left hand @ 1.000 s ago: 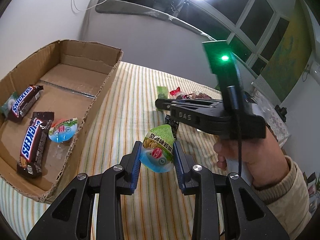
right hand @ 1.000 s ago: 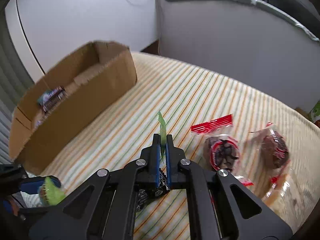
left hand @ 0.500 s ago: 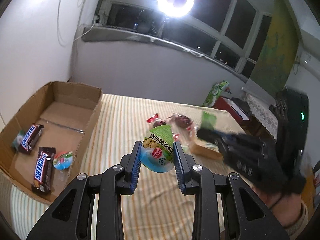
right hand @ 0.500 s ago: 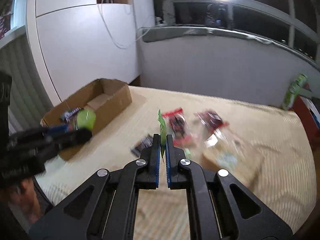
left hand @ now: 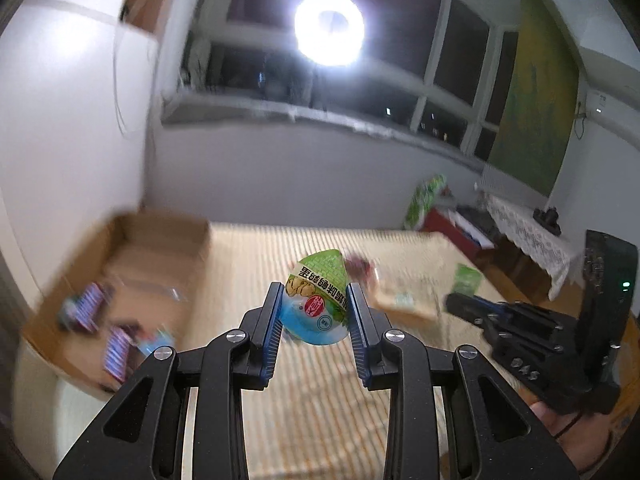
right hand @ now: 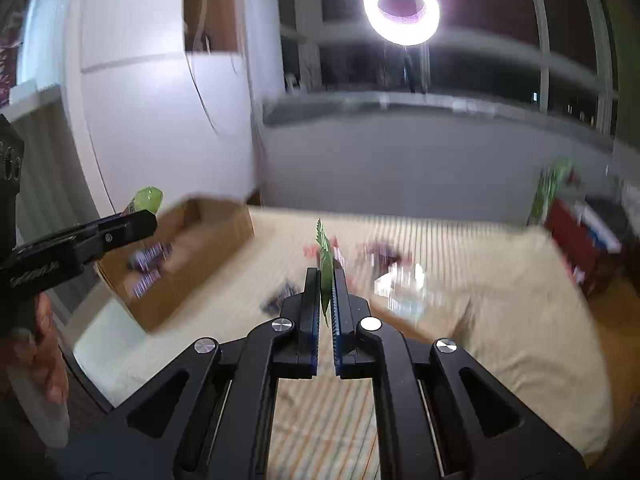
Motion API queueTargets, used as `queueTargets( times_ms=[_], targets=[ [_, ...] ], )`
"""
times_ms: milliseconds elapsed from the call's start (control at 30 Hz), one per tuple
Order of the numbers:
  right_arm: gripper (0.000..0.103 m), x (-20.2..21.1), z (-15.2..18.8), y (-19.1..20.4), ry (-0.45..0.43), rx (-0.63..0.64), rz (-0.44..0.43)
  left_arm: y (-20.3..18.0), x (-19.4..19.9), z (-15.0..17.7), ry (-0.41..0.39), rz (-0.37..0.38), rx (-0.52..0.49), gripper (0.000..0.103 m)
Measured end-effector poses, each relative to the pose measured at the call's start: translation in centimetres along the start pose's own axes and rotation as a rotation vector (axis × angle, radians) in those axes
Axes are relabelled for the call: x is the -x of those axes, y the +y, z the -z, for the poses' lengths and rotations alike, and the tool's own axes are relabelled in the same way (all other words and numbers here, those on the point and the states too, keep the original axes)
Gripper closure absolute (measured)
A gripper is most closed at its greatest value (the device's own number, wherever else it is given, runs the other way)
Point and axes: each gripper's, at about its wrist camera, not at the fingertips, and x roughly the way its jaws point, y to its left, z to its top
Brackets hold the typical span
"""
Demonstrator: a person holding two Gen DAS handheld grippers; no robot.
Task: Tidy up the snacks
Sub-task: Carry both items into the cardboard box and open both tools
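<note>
My left gripper (left hand: 314,300) is shut on a green-topped jelly cup (left hand: 318,298) and holds it high above the striped table (left hand: 320,400). The cup also shows in the right wrist view (right hand: 146,199), held in the left gripper at the far left. My right gripper (right hand: 327,280) is shut on a thin green snack packet (right hand: 326,256), seen edge-on; the packet also shows in the left wrist view (left hand: 467,278) at the right. The cardboard box (left hand: 156,264) holds Snickers bars (left hand: 84,312) and a blue jelly cup. Both views are blurred.
Loose wrapped snacks (right hand: 380,254) and a clear bag (right hand: 404,284) lie mid-table. A green package (left hand: 424,196) stands past the far right corner by a red stand. White wall at left, window and ring light behind.
Both grippers have lifted up and back from the table with their snacks still held. The table and box now look smaller and farther away.
</note>
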Motion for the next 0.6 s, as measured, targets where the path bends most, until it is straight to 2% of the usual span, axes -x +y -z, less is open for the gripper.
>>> queueTargets(
  times_ms=[100,200,400,600],
  targets=[
    [0.098,1.2,-2.2,1.5,-0.046,0.033,0.003,1.2,2.3,-2.5,-0.082,-0.024,-0.02,0.074],
    [0.098,0.9,-3.1,3.0,-0.042,0.06,-0.004,3.1,4.2,-3.6,-0.132,-0.042,-0.003,0.074],
    [0.098,-2.1,-2.2,6.3,0.032,0.099,-0.044,6.8,4.1,-2.1,-0.111,-0.056,0.053,0.074],
    [0.098,-5.6,-1.6,11.0,0.086,0.154,-0.121,10.2,4.1,0.1,-0.073,-0.084,0.106,0.074]
  ],
)
